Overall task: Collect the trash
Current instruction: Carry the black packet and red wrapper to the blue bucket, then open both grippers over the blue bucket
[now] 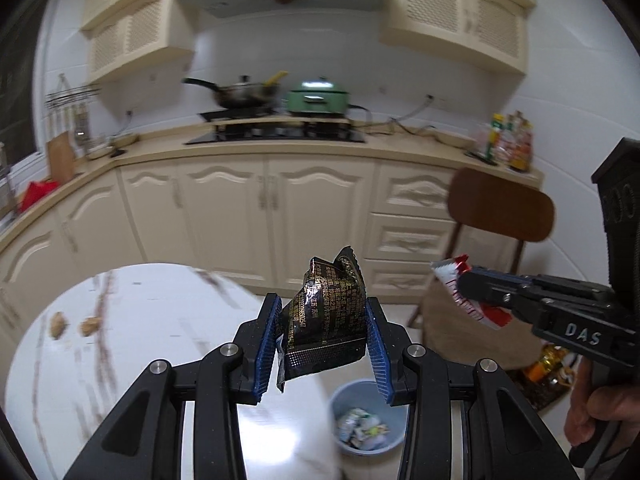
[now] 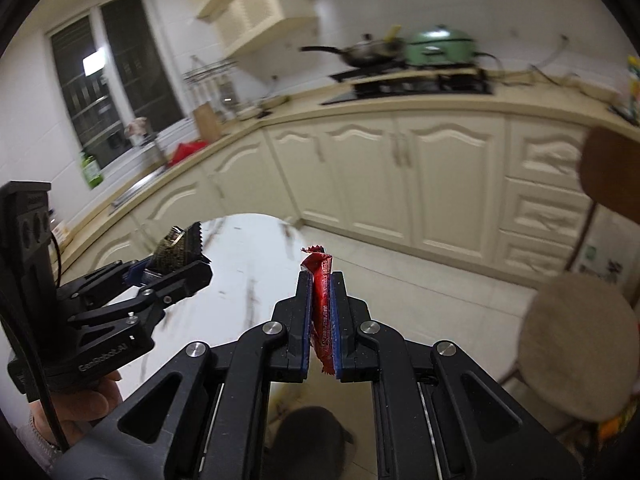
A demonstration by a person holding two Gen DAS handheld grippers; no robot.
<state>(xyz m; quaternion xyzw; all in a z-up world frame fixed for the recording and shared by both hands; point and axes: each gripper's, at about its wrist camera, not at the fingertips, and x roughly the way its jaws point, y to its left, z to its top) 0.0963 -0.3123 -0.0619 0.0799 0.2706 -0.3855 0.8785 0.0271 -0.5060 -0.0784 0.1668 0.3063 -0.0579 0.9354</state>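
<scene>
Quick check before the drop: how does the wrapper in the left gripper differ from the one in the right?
The black wrapper is a wide, crumpled pouch with gold print; the red wrapper is a narrow, flattened strip. The black one keeps the left gripper fingers well apart; the red one sits between right gripper fingers that are nearly together. The black wrapper hangs just above the blue bin in the left view. Both are empty-looking snack packets, firmly clamped.
</scene>
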